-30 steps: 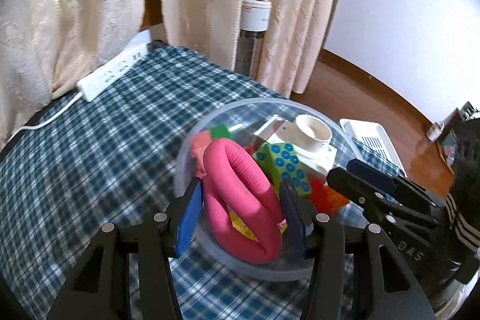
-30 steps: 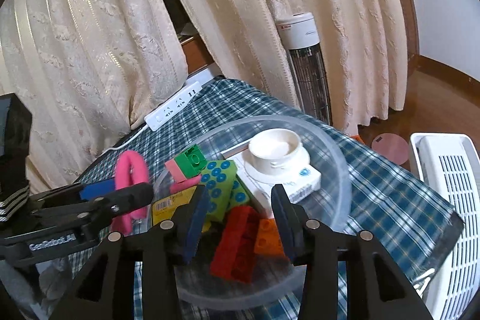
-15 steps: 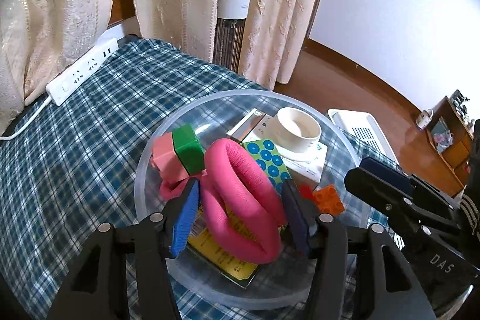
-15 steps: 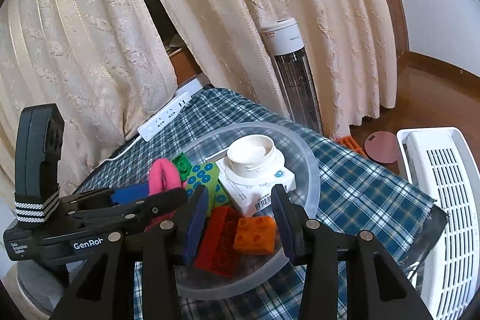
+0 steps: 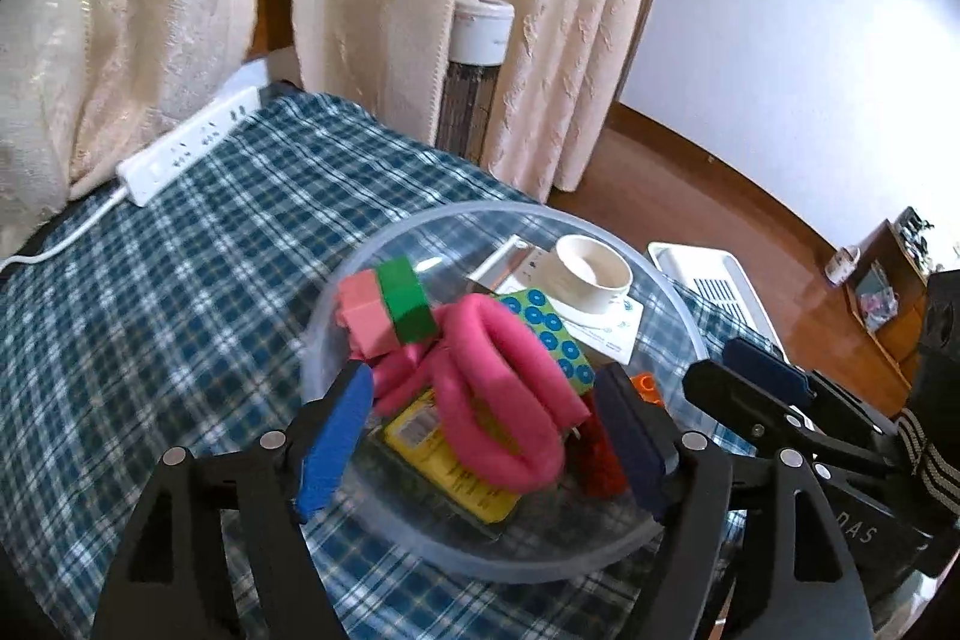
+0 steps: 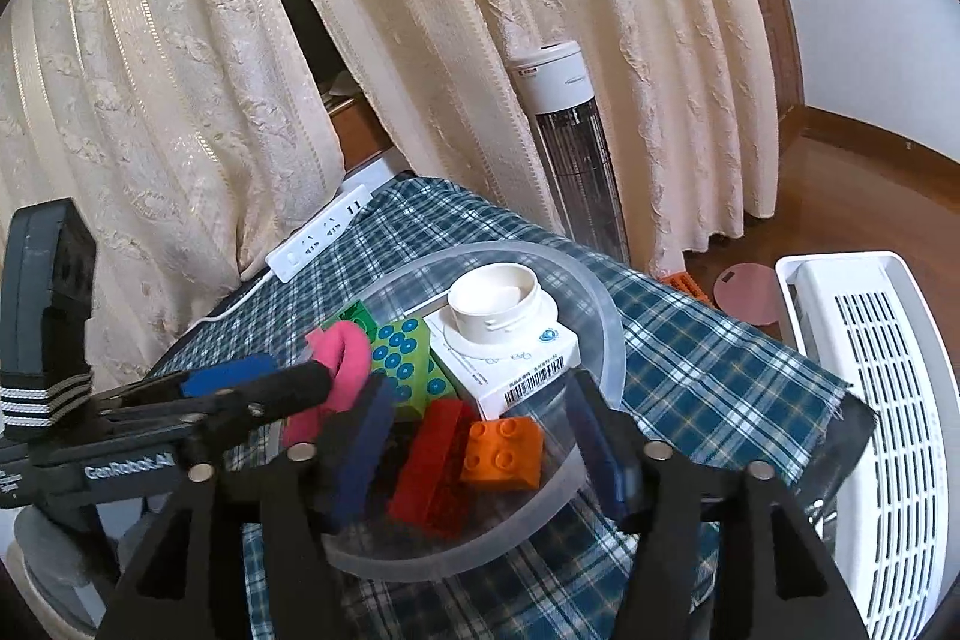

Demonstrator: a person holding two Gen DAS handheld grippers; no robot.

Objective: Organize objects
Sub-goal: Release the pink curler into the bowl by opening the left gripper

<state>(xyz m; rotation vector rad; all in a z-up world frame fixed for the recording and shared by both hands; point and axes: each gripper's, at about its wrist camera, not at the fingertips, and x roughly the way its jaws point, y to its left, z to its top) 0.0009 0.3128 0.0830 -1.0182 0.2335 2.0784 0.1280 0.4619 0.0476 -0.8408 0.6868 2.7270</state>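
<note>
Opening left fingers (image 5: 336, 436) astride pink ring (image 5: 498, 394)

Hidden and cut-off parts around the clear round plastic bowl (image 5: 336, 316)

The looped pink foam tube (image 5: 498, 388) covers most of the yellow printed packet (image 5: 456, 466), whose print is too blurred to read. The dark red studded brick (image 6: 435, 466) is partly behind the right gripper's blue pad (image 6: 360, 451). The white slatted appliance (image 6: 888, 400) is cut by the right wrist view's edge.
</note>
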